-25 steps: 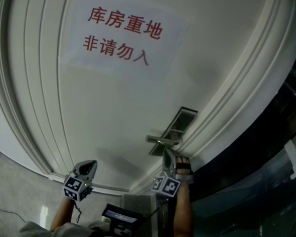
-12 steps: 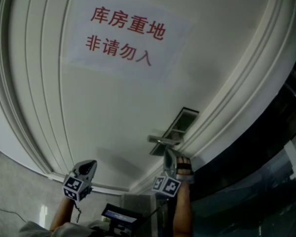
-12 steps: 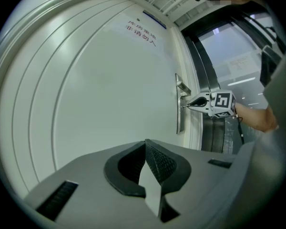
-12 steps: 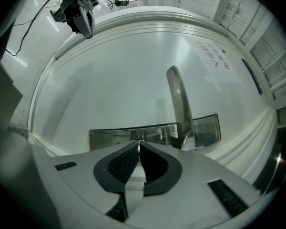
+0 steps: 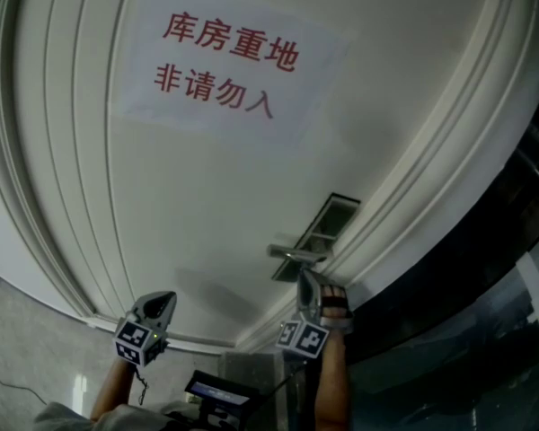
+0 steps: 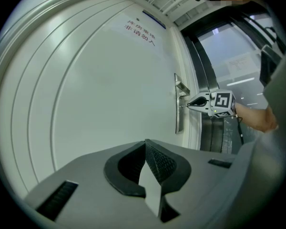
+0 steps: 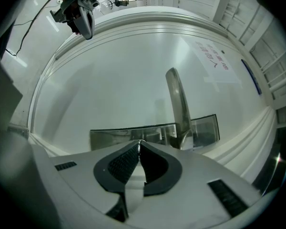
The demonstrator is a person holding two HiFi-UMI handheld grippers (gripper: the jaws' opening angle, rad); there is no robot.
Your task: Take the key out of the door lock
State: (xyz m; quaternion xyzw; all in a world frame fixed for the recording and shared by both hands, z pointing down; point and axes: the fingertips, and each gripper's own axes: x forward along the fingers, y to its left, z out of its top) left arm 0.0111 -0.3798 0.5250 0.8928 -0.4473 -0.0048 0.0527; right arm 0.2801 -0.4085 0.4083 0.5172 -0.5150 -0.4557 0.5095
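The head view faced the white door (image 5: 207, 205) from in front, with the left tongs (image 5: 160, 299) and right tongs (image 5: 304, 278) low in frame. The left gripper view looked sidelong from well back. The right gripper view sat close against the lock plate (image 7: 152, 135). All three shared the paper sign (image 5: 225, 65).

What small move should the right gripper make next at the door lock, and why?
Probably pull the right gripper straight back from the lock plate. Its jaws are closed at the plate, apparently on the small metal key, which sits in the lock under the door handle, so a straight pull should free it.
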